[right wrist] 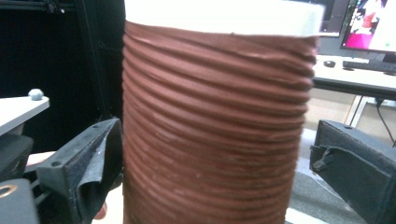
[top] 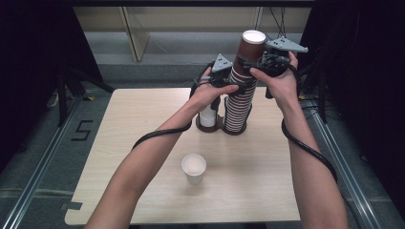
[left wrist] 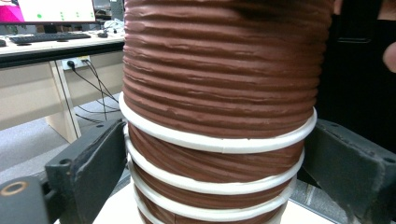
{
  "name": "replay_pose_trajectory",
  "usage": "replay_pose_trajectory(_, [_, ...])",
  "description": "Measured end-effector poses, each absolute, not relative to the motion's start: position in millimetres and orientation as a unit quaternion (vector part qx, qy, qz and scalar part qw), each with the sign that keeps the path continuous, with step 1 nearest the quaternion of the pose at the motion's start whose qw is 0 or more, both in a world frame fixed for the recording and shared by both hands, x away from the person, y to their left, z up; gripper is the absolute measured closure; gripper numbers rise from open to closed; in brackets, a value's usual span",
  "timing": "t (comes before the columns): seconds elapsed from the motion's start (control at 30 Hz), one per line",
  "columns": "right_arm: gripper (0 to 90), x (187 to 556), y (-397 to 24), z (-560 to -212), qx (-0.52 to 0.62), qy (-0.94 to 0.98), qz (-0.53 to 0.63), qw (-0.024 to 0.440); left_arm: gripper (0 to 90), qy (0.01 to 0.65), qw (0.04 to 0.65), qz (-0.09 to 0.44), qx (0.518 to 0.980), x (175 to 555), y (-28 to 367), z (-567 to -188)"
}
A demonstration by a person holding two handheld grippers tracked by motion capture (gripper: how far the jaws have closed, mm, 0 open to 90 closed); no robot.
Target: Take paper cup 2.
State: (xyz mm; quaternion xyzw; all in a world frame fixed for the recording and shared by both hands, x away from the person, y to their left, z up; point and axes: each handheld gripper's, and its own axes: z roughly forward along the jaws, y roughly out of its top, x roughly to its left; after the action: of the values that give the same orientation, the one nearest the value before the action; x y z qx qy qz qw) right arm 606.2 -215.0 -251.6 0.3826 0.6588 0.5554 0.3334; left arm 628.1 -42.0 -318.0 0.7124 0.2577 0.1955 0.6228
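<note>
Brown ribbed paper cups form a tall stack (top: 239,95) at the far middle of the tabletop (top: 143,143). The left gripper (top: 228,86) clamps the stack's upper part; the right gripper (top: 253,64) grips the top cup (top: 252,47), fingers wide around it. Separating seems underway; next, lift it straight off while the stack stays braced.

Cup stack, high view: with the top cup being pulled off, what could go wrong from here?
1. The tall cup stack leans slightly; if the left hand-held gripper slips on its rims, it may tip onto the short stack beside it.
2. The right hand-held gripper straddles the top cup; the right pad seems apart from it, so the cup could slip.
3. A second nested cup might lift along.
</note>
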Motion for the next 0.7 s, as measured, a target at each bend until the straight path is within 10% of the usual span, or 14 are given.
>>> replay_pose_trajectory(0.7, [16.7, 607, -212, -237, 0.387, 0.626, 0.587, 0.337, 6.9, 0.253, 0.618, 0.199, 0.717, 628, -42, -317])
